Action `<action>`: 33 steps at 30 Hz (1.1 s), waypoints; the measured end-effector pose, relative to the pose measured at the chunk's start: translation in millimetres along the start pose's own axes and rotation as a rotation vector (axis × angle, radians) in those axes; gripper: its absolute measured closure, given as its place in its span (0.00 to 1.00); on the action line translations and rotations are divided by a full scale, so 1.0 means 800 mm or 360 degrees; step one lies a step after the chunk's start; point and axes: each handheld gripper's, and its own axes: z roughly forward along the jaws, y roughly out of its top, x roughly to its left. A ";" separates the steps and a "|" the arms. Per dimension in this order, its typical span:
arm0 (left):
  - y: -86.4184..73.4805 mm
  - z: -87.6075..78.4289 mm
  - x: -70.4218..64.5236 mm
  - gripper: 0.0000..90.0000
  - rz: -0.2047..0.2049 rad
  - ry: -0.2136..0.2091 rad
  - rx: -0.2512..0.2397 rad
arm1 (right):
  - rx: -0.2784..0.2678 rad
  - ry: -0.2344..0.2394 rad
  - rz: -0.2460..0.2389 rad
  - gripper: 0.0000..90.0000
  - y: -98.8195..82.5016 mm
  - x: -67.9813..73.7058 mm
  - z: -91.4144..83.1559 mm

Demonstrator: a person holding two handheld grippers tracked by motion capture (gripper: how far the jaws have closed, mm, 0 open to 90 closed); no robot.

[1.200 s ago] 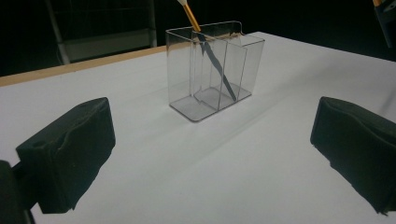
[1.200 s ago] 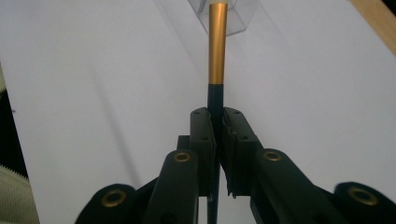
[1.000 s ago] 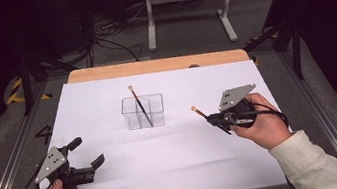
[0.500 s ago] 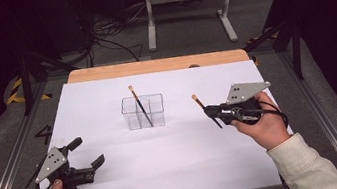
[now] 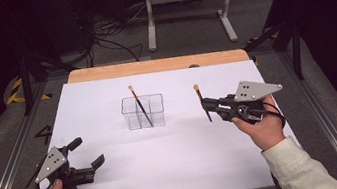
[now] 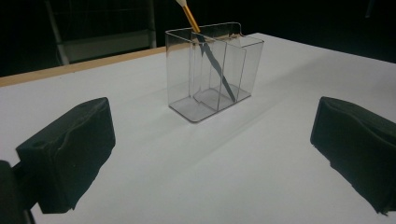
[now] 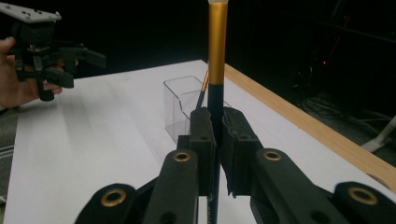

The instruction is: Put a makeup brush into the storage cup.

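A clear compartment box (image 5: 151,111) stands mid-table with a gold-and-black brush (image 5: 139,105) leaning inside it. My right gripper (image 5: 207,105), right of the box, is shut on a second brush (image 5: 201,98), held nearly upright with its head on top. In the right gripper view the pads clamp the dark handle (image 7: 215,100) below the gold ferrule, with the box (image 7: 180,100) just behind. At the front left my left gripper (image 5: 87,151) hovers open and holds nothing. Its view has the two pads (image 6: 70,149) spread wide, facing the box (image 6: 187,70) and its brush (image 6: 212,53).
White paper (image 5: 177,164) covers the table, and a wooden strip (image 5: 152,65) runs along the far edge. Beyond it stand a metal stand (image 5: 185,16) and floor cables (image 5: 108,43). The left gripper (image 7: 81,67) appears far off in the right gripper view.
My right gripper has turned in place, swinging its brush from a slant to nearly upright, so the brush head has risen. The left gripper has kept still.
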 end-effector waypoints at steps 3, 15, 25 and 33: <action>0.000 0.000 0.000 0.01 0.0000 -0.0001 0.0001 | -0.0060 0.0001 0.0009 0.92 -0.001 0.000 0.000; 0.000 0.000 0.000 0.01 -0.0006 0.0000 -0.0001 | -0.0229 0.0010 0.0068 0.92 -0.007 -0.001 0.003; 0.000 -0.001 0.000 0.01 0.0005 0.0002 0.0005 | -0.0380 0.0045 0.0113 0.92 -0.010 -0.006 0.007; -0.001 -0.001 -0.001 0.01 0.0027 0.0007 -0.0009 | -0.0451 0.0053 0.0118 0.92 -0.008 -0.007 0.015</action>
